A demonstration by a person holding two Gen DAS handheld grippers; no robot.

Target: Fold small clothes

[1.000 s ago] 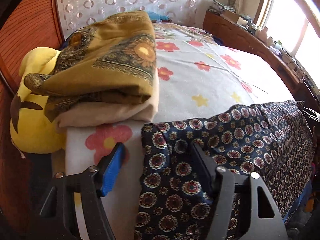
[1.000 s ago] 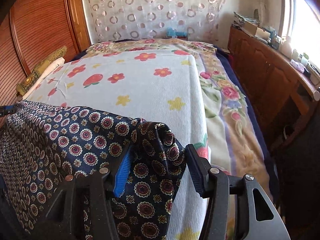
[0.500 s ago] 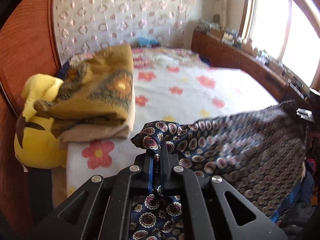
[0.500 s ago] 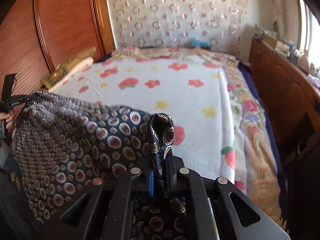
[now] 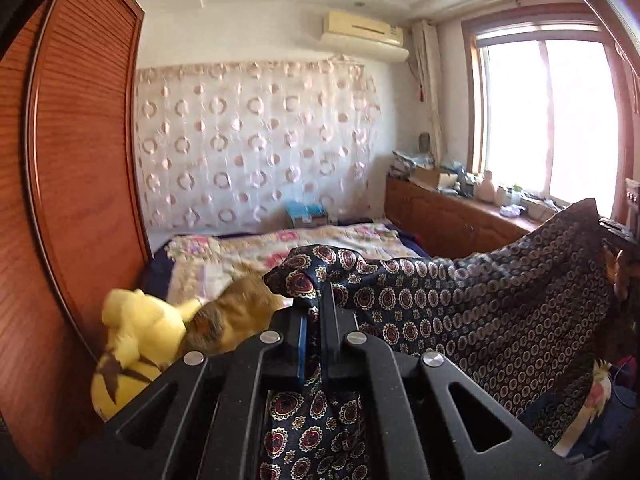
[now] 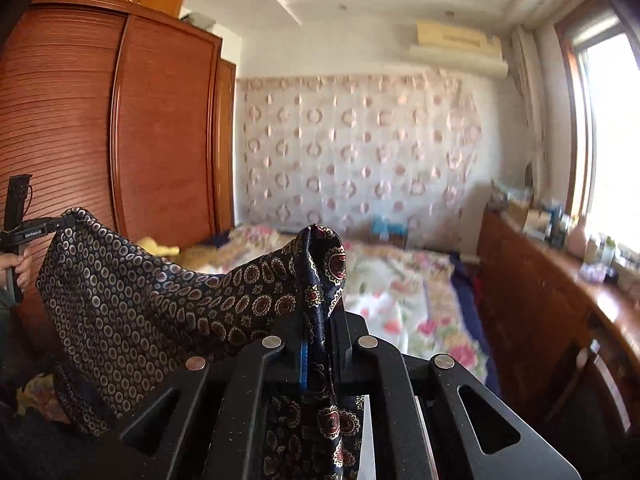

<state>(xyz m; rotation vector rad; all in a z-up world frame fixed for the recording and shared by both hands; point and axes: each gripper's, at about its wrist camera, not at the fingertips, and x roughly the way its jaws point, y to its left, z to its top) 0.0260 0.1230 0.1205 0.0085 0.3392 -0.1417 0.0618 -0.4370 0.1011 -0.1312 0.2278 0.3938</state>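
Note:
A dark navy cloth with red and gold medallions (image 5: 480, 312) hangs stretched in the air between my two grippers, above the bed. My left gripper (image 5: 314, 320) is shut on one top corner, which bunches above the fingers. My right gripper (image 6: 322, 332) is shut on the other top corner (image 6: 324, 256). In the right wrist view the cloth (image 6: 140, 300) sags leftward to the left gripper (image 6: 56, 222), held by a hand. The right gripper shows at the right edge of the left wrist view (image 5: 616, 232). The cloth's lower edge is hidden.
The bed (image 6: 404, 292) with a flowered cover lies below and ahead. A yellow plush toy (image 5: 132, 344) and a folded mustard cloth (image 5: 236, 312) sit at its left side. A wooden wardrobe (image 6: 160, 140) stands left; a cluttered wooden counter (image 5: 460, 216) runs under the window, right.
Both grippers closed on the cloth's corners a second ago, then lifted it off the bed. Both cameras now tilt up and see the far wall and ceiling.

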